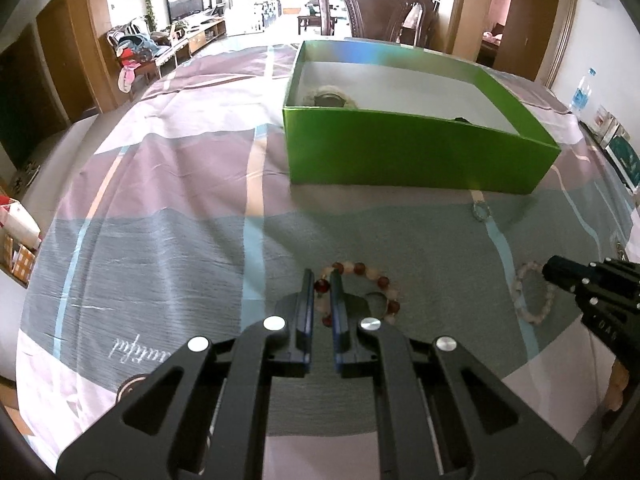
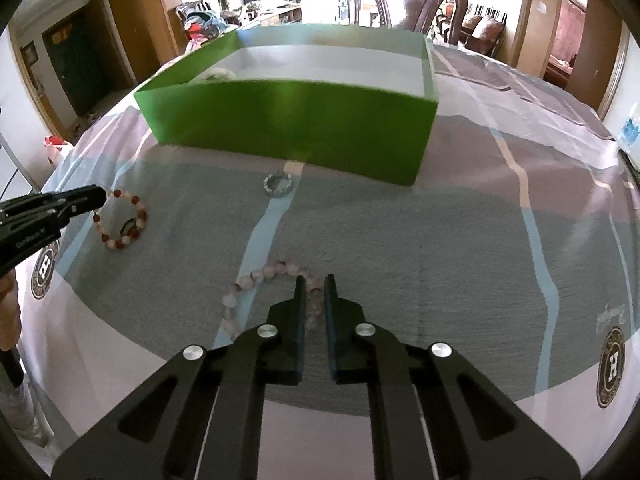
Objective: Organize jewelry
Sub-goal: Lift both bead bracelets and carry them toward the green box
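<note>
Between our left gripper (image 1: 322, 280) fingers sits the red-and-pale bracelet (image 1: 360, 292), pinched at its near-left beads, the loop lying flat on the cloth (image 1: 160, 240). Our right gripper (image 2: 314, 284) is pressed onto the pink bracelet (image 2: 256, 280), a pale bead chain curving left. A small ring (image 2: 277, 185) lies just before the green box (image 2: 288, 120), which holds a fuzzy pale item (image 1: 328, 94) around something dark.

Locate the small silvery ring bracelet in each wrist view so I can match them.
Left wrist: silvery ring bracelet right of centre, on the cloth just before the green box.
Right wrist: left of centre, again just before the box.
Shared landmark: the green box's near wall.
</note>
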Available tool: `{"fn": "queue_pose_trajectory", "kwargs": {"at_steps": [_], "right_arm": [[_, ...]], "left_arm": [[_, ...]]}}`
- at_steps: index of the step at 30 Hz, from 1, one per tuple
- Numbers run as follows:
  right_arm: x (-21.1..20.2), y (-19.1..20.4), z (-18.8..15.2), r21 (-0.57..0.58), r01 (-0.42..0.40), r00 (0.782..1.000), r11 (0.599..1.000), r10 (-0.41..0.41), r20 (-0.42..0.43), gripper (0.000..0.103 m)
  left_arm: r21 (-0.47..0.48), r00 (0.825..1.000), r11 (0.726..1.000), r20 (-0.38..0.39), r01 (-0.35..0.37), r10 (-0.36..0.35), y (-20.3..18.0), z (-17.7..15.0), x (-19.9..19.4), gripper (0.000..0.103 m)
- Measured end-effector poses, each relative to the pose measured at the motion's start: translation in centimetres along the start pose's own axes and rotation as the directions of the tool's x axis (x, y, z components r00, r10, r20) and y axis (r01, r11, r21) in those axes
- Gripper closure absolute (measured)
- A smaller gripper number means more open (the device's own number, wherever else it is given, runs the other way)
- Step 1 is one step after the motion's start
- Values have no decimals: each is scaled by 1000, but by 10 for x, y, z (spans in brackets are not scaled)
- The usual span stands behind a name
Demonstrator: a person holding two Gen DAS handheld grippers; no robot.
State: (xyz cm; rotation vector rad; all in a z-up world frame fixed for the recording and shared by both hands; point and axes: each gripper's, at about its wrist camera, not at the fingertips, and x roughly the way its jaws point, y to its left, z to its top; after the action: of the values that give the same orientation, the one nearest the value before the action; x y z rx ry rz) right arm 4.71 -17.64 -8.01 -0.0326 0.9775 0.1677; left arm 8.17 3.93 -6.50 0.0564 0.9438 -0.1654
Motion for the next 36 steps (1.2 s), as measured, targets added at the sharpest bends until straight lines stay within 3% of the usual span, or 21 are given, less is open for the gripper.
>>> {"fn": "queue_pose_trajectory", "kwargs": {"at_steps": [11,15,20,22,23,24,28,36], "right_arm": [[4,-3,0,4,0,999,1000,0,-36,93],[8,1,-2,-8,2,999,1000,-3,-45,75],[12,7,-3,-38,23,999,999,-24,-35,75],[12,9,-4,-52,24,999,998,-26,-27,76],[12,11,-5,-57,12,1000,998,-14,-26,81],[12,13,-5,-63,-3,1000,998,1,-30,94],[10,17,-4,-73,-12,999,997,10,-31,94],[-33,19,16,-92,-14,997,996,22,78,96]], "left_arm": [[-5,999,1000,-52,-2,2,3,-8,16,94],[-4,998,1000,-60,-8,8,4,-10,19,91],[14,998,1000,-54,-10,11,0,-11,20,88],[23,999,1000,-51,-16,17,-2,-12,20,87],[26,999,1000,-49,-17,19,-3,-12,19,88],[30,999,999,-49,-15,16,-4,-11,19,93],[36,999,999,-47,-21,23,-8,-9,17,95],[65,996,998,84,-6,1,-17,11,-33,95]]}}
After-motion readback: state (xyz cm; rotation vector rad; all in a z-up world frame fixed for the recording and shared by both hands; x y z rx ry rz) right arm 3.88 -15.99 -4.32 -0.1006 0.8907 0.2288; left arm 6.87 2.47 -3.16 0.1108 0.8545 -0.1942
